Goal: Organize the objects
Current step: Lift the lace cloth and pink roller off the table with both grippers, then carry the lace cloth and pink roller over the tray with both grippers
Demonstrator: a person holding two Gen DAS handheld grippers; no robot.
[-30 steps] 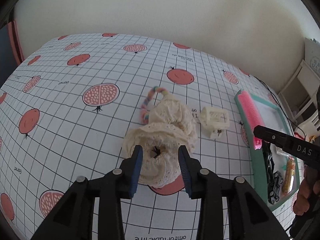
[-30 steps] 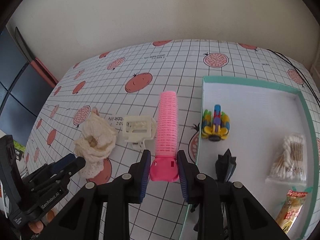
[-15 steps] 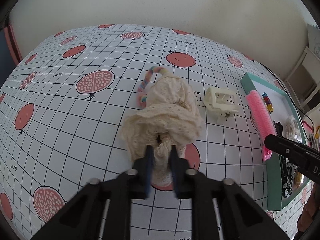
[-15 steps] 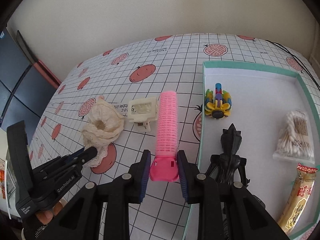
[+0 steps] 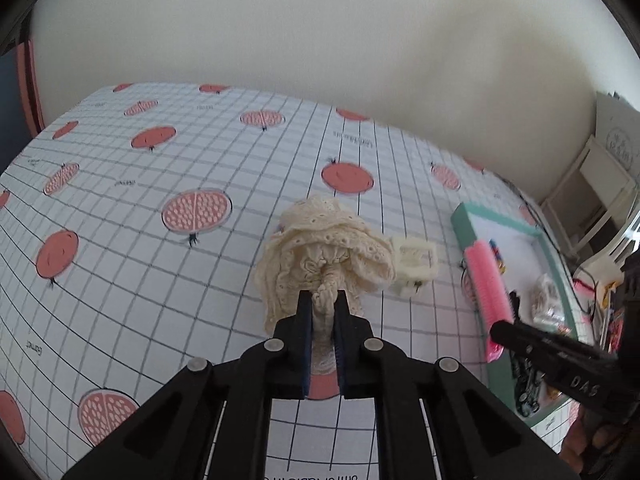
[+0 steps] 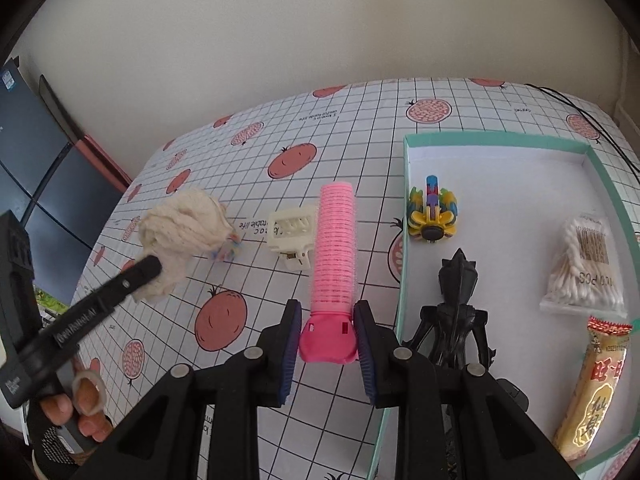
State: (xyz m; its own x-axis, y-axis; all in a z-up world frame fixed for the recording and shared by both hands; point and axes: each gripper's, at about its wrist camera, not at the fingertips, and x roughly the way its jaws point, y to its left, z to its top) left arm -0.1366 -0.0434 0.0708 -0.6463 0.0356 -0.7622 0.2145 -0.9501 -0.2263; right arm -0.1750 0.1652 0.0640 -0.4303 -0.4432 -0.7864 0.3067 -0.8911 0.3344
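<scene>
My left gripper (image 5: 323, 300) is shut on a cream lace scrunchie (image 5: 320, 248), which hangs lifted off the tablecloth; the right wrist view shows that scrunchie (image 6: 182, 232) at the left gripper's tip. My right gripper (image 6: 328, 328) is shut on the base of a pink hair roller (image 6: 334, 248), held above the cloth just left of the teal tray (image 6: 404, 208). In the left wrist view the roller (image 5: 486, 288) sits at the right by the tray (image 5: 460, 224). A cream claw clip (image 6: 292, 232) lies on the cloth between scrunchie and roller.
The tray holds a colourful toy (image 6: 432, 216), a black figure (image 6: 458, 304), a bag of cotton swabs (image 6: 584, 264) and a yellow snack pack (image 6: 596, 392). A small multicoloured hair tie (image 6: 226, 250) lies by the scrunchie. A cable (image 6: 580, 108) runs behind the tray.
The left jaws closed on the scrunchie and lifted it off the cloth. The right gripper drifted a little with the pink roller still held.
</scene>
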